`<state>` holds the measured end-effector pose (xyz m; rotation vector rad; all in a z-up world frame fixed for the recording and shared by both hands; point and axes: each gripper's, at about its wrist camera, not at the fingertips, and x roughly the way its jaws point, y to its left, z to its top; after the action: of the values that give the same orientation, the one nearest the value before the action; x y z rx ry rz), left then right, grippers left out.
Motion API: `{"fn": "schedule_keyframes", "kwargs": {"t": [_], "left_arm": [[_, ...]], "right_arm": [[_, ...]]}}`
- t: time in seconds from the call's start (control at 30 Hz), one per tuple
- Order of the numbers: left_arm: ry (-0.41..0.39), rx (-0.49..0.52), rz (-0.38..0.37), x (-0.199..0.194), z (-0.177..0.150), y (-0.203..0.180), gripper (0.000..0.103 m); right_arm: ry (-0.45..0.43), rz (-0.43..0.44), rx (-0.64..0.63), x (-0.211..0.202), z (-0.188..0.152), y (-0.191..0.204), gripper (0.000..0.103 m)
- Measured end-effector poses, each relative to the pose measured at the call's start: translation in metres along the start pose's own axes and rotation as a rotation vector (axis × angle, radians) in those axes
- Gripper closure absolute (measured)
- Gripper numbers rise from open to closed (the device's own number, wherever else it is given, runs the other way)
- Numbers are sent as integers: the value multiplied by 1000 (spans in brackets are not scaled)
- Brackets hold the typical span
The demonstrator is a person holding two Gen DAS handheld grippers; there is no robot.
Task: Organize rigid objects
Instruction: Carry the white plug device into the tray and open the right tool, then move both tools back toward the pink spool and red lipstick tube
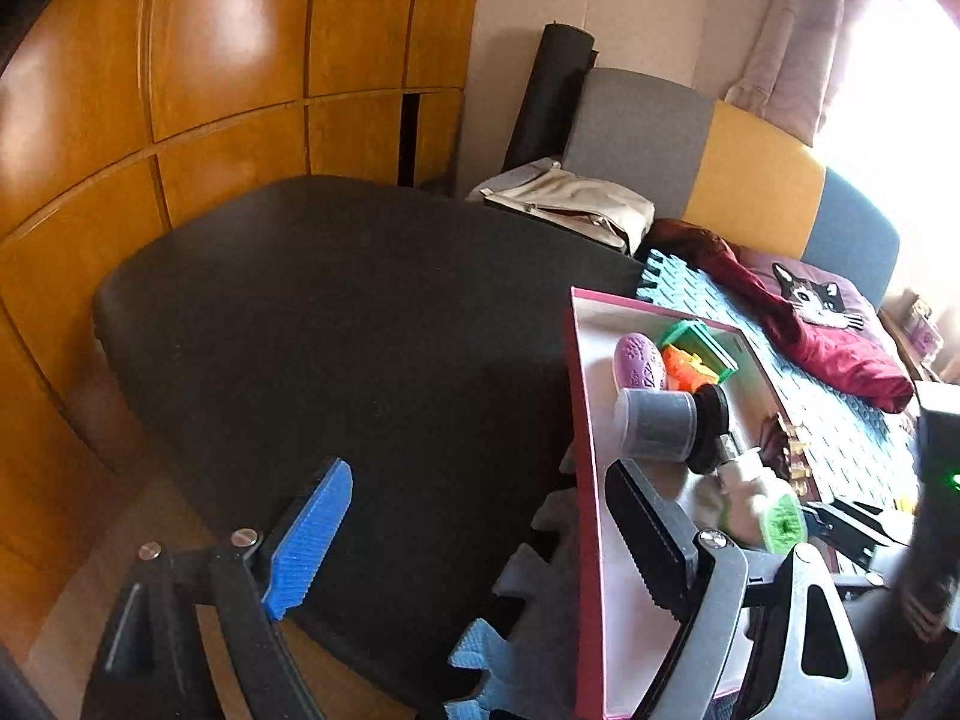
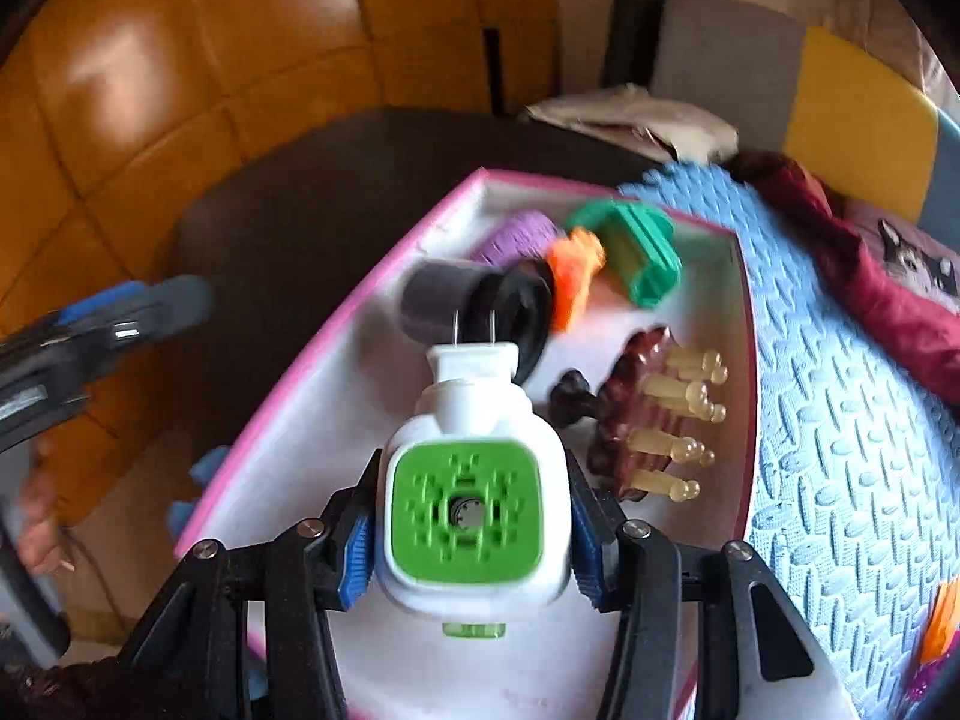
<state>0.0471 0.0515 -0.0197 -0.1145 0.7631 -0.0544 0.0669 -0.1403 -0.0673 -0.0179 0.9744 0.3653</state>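
My right gripper is shut on a white plug-in device with a green vented face and two metal prongs, held just above the pink-rimmed white box. The box holds a grey cylinder, a black ring, a purple egg, an orange piece, a green holder and a brown comb-like rack with yellow pegs. My left gripper is open and empty, left of the box, over a black mat. The device also shows in the left wrist view.
Blue foam mats lie right of the box, with a dark red cloth and cat pillow behind. A beige bag sits at the back. Wooden cabinet doors stand on the left.
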Motion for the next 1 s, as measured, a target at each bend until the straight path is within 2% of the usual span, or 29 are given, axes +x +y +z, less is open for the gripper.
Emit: {"fn": "schedule_keyframes", "kwargs": {"t": [0.27, 0.43, 0.63, 1.0], "left_arm": [[4, 18, -11, 1, -3, -7, 16], [4, 26, -7, 1, -2, -10, 16], [-4, 40, -10, -2, -2, -15, 16], [-12, 65, -26, -8, -1, -24, 16]], "right_arm": [[-34, 39, 56, -12, -8, -9, 50], [-67, 58, 76, -24, -9, -11, 43], [-116, 71, 85, -44, -12, -11, 43], [-209, 22, 126, -93, -25, -33, 43]]}}
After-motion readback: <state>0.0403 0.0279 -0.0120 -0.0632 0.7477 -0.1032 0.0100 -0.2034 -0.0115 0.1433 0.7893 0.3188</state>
